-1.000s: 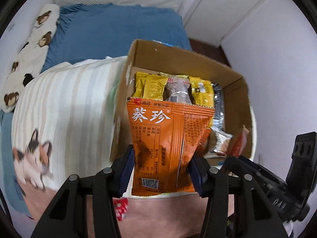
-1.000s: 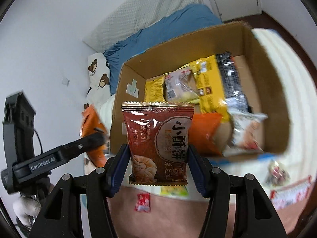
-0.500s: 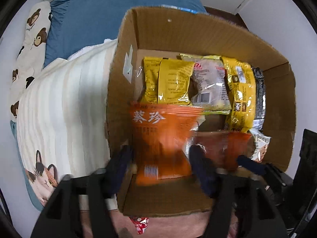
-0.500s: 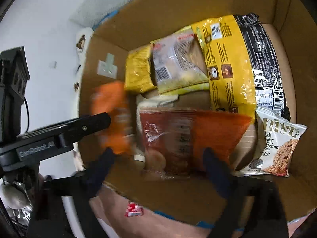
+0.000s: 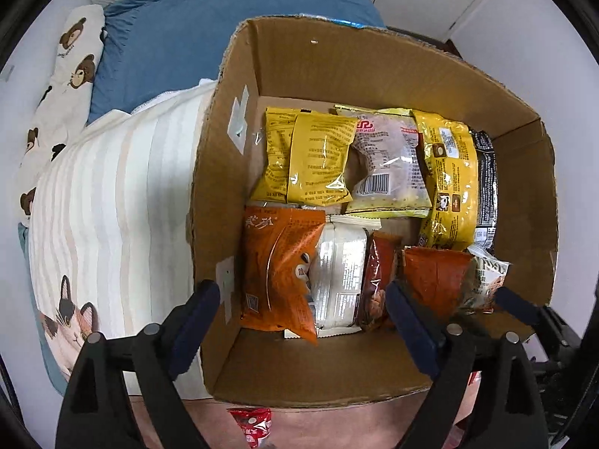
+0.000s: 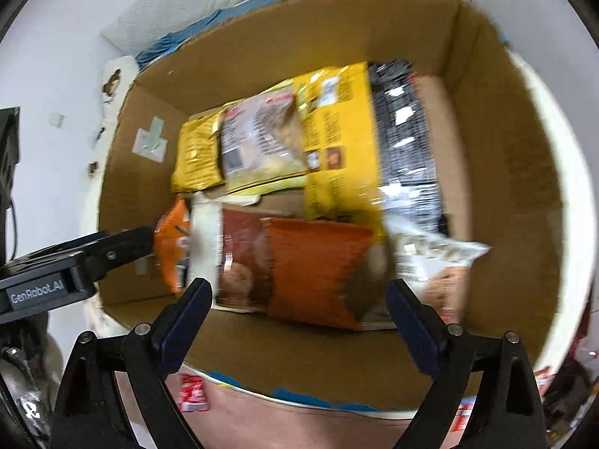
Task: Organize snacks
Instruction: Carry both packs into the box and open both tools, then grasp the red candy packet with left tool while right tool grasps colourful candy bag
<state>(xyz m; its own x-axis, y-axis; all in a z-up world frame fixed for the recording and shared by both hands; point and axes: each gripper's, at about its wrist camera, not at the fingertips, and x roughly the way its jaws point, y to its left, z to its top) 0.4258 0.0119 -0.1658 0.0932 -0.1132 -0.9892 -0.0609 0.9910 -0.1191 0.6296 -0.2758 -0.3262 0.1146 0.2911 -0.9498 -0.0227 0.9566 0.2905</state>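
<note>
left gripper [image 5: 299, 310] jaws opening, right gripper [image 6: 299, 299] jaws wide, both empty over snack-filled cardboard box [image 5: 374, 63].

In the right wrist view the whole open brown cardboard box [image 6: 498, 172] is smeared, so we cannot read the print on the packets ahead of the jaws. In the left wrist view, a white foil packet [image 5: 338, 280] lies half under the orange snack packet [image 5: 277, 273]. Below the jaws, the picture's edge cuts off a small red wrapper [image 5: 251, 425].
</note>
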